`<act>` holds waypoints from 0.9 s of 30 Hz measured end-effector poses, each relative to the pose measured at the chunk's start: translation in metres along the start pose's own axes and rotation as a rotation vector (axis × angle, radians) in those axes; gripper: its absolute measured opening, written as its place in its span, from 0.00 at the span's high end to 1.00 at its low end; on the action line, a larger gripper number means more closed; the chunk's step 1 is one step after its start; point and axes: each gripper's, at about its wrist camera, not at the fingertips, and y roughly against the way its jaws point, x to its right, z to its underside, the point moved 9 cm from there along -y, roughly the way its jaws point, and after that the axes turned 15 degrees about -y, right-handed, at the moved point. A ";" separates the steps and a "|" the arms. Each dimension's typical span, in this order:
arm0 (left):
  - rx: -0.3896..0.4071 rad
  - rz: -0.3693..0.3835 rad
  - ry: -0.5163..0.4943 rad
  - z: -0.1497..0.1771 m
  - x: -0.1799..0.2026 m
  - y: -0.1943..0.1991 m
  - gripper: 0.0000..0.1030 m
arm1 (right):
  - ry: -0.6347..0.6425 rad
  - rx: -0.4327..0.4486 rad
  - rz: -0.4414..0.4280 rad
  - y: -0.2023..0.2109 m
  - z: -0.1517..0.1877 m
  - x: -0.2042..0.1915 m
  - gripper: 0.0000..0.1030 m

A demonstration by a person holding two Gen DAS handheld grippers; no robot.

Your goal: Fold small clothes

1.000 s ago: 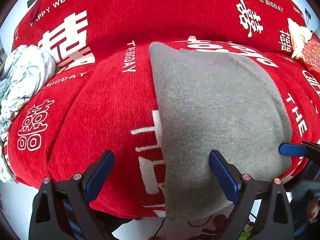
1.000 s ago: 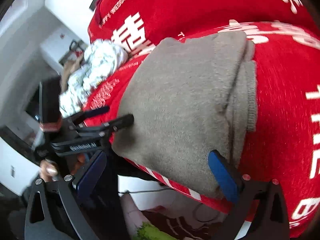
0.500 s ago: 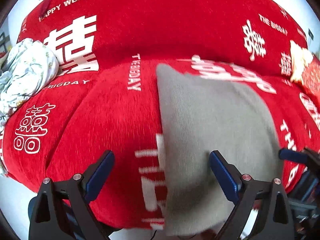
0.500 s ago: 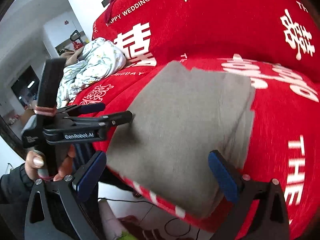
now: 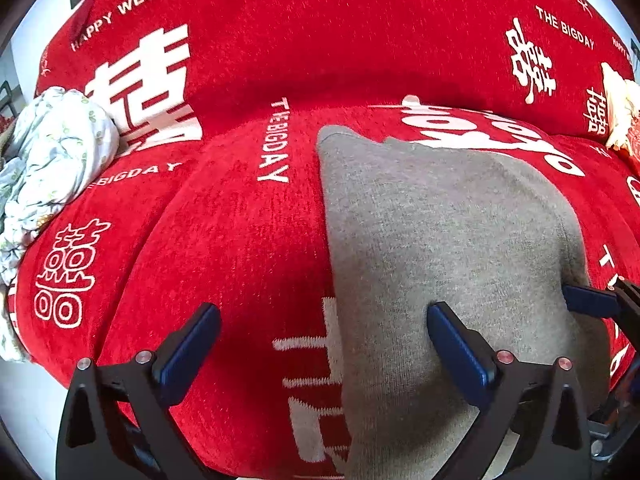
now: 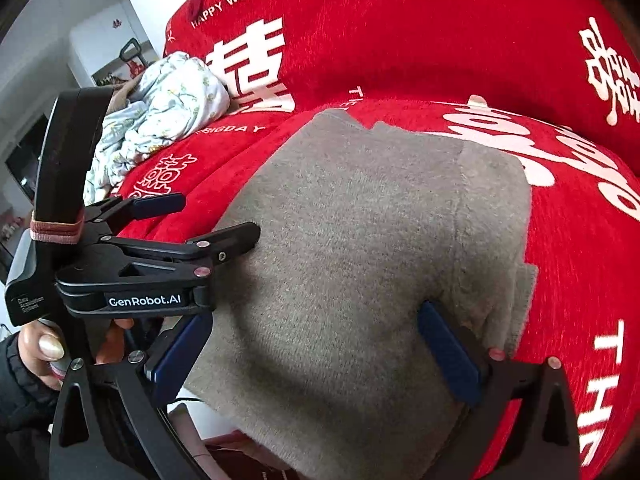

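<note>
Grey knit garment [image 6: 360,248] is lying flat on the red sofa cover [image 5: 224,240], seat cushion, near edge hanging a bit over the front. From my right wrist view it looks folded at least once: a doubled layer with a visible seam runs down its right side, and extra edges stick out at the near right corner. Outline is roughly rectangular, far left corner slightly peaked.

Left gripper [image 5: 324,344]: fingers spread wide, nothing between them. It hovers over the garment's left edge, one finger above red cover, the other above grey knit. Can't tell if the tips touch the fabric.

Right gripper [image 6: 316,354]: fingers also wide apart, nothing clamped. It sits over the near part of the garment, right finger close to the doubled edge.

My read on progress: side fold(s) done, cloth released and resting. Still left, I'd guess, one more fold across (near edge up to far edge or the reverse) to get a compact stack, then tidying that loose right corner. Could also be that this piece is finished; hard to say from here.

Crumpled floral cloth [image 5: 52,168] sits at the sofa's left end, well apart. Possibly next in the queue.
</note>
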 end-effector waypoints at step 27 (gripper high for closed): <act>0.157 0.014 0.062 -0.008 0.007 0.100 0.00 | -0.132 0.031 0.293 0.051 0.020 0.012 0.00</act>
